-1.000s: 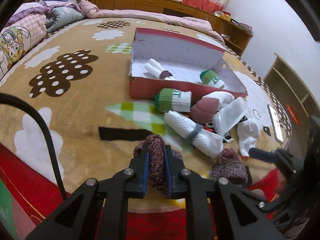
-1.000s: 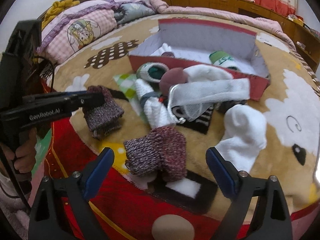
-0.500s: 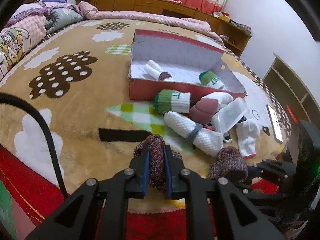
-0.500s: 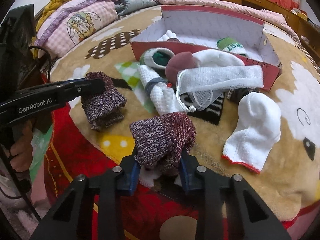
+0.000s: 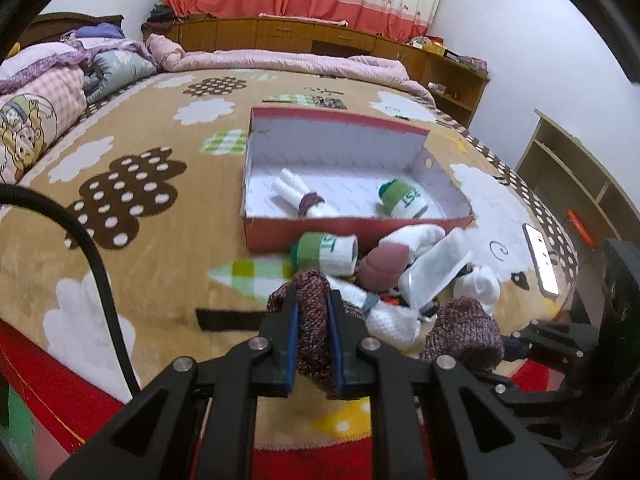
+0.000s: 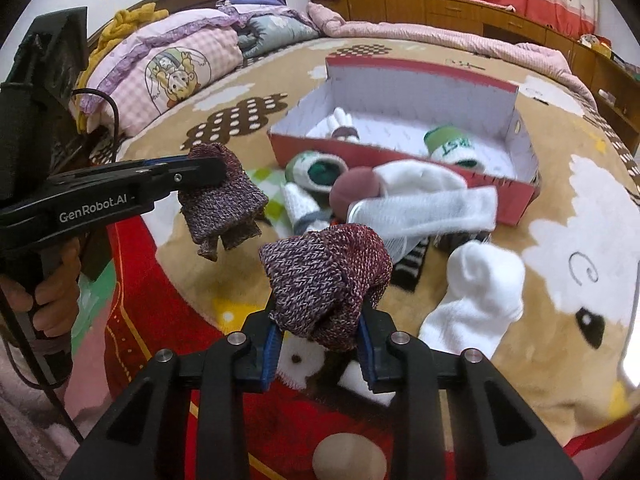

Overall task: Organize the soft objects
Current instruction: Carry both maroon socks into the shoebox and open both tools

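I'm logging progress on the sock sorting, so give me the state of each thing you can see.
left gripper: jaws shut on left knit sock, lifted
right gripper: jaws shut on right knit sock, lifted
red box: open, two sock rolls inside
white sock: loose, flat on blanket
green-cuffed roll: rolled, outside box

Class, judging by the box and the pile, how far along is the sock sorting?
Done: two rolled pairs lie in the red box. In hand: left tongs and right tongs each grip a maroon knit sock. Left: the sock pile before the box.
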`<state>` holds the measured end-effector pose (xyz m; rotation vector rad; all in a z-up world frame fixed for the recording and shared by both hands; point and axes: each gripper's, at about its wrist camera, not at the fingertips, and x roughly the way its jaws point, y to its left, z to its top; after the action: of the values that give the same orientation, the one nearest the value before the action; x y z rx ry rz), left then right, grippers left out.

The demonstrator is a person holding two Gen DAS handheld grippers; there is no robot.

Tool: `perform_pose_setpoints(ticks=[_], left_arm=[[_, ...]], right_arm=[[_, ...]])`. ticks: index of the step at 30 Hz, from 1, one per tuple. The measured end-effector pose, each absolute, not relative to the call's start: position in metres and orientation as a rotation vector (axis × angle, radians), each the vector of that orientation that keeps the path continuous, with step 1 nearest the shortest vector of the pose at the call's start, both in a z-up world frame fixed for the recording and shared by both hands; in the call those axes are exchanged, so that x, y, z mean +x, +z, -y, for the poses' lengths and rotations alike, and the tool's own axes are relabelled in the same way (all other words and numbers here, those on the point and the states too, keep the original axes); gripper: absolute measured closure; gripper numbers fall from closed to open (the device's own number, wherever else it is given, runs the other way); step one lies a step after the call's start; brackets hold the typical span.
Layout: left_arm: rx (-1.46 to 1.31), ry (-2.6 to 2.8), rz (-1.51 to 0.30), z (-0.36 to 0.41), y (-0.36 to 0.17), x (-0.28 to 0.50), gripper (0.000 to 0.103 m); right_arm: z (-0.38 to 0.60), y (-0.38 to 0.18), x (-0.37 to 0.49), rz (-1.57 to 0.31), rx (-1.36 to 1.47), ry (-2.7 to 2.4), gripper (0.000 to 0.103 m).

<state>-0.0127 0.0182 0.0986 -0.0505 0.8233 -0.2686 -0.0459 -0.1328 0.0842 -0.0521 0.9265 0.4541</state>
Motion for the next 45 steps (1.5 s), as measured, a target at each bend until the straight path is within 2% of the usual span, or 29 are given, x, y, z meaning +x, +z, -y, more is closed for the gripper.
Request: perform_pose_setpoints(ticks=[21,45], left_arm=[[0.016,-0.275,-0.681,0.021,0.158,0.042,0.089],[0.029,-0.235,-0.715,0.057,0.132,0.152,0.089]], right_arm=[[0.147,0.13,0.007,-0.82,-0.072,0.398,0.071],[0.17,0.127,0.111,-0.777,-0.131,0.243,0.07]])
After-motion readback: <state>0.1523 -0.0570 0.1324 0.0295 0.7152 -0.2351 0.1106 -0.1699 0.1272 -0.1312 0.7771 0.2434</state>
